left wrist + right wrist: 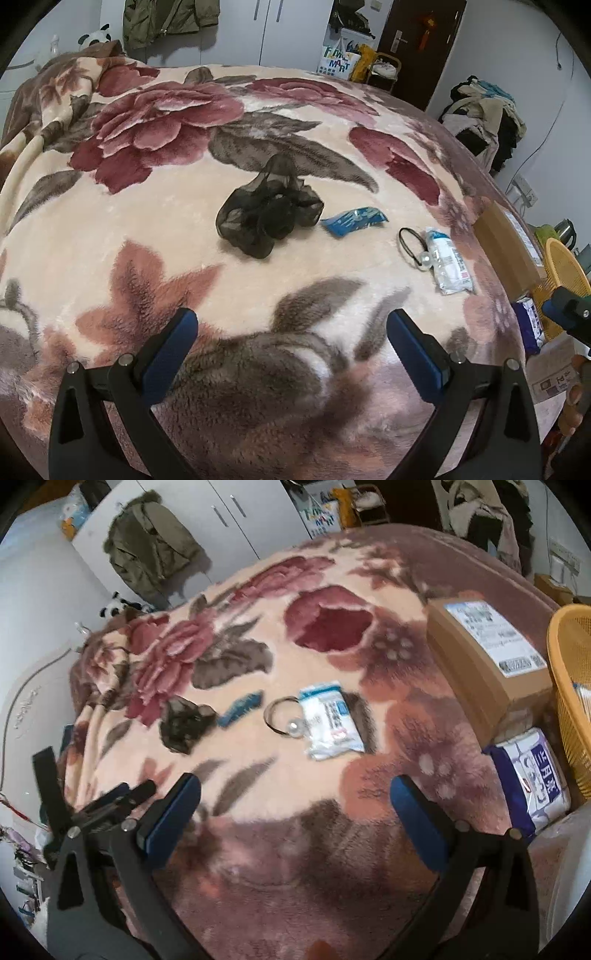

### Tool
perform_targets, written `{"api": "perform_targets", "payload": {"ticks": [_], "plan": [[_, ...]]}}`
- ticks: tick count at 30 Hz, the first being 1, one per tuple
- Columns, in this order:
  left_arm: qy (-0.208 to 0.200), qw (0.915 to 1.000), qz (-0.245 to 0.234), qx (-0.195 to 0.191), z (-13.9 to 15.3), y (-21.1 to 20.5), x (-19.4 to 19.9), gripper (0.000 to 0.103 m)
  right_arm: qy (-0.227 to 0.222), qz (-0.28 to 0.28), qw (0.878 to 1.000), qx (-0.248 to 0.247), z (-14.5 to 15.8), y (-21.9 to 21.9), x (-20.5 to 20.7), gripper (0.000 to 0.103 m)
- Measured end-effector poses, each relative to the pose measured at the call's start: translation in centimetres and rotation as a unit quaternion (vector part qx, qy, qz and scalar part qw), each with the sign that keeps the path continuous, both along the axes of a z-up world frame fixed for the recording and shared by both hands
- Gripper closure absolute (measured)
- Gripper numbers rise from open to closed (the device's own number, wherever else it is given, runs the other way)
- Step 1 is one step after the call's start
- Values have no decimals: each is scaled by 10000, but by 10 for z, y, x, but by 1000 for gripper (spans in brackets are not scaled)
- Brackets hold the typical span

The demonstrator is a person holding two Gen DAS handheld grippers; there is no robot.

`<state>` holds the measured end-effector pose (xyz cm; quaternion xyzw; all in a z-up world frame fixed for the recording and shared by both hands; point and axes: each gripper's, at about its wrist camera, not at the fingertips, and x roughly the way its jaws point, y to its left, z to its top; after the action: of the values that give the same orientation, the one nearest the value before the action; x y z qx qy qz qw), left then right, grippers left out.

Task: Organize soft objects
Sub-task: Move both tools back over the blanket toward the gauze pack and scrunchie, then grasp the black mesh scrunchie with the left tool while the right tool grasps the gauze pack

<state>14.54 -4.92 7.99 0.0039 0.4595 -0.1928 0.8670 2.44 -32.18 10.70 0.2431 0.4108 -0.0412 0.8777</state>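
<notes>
On the floral blanket (147,221) lie a crumpled sheer black stocking (266,212), a blue packet (354,219), a black hair tie with a pearl (413,243) and a white tissue pack (448,266). My left gripper (291,325) is open and empty, low over the blanket, well short of the stocking. My right gripper (295,794) is open and empty, short of the tissue pack (330,720) and hair tie (282,720). The stocking (184,723) and blue packet (240,705) lie to its left. The right gripper also shows at the left wrist view's right edge (565,308).
A cardboard box (484,653) sits on the bed's right edge beside an orange mesh basket (572,701) and a blue-white package (532,775). White wardrobes with a hanging green jacket (147,550) stand behind. A clothes pile (484,110) is at far right. A panda toy (96,37) sits at the bed head.
</notes>
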Motion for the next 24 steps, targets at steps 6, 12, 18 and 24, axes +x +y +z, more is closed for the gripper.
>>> {"api": "perform_targets", "payload": {"ticks": [6,12,18,24], "plan": [[111,9999,-39,49,-12,-1,2,1,147,89,9996,-203,-14,4,7,0],[145,9998,-74,61,-18,-3,7,1,175,170,9964,-816,-19,12,33,18],[113,9998,-111,90,-21,-4,17,1,382,190,9960,-779,-41,6,74,18],[127,9999,-7,110,-28,4,34,1,911,139,9906,-1011,-73,2,111,30]]}}
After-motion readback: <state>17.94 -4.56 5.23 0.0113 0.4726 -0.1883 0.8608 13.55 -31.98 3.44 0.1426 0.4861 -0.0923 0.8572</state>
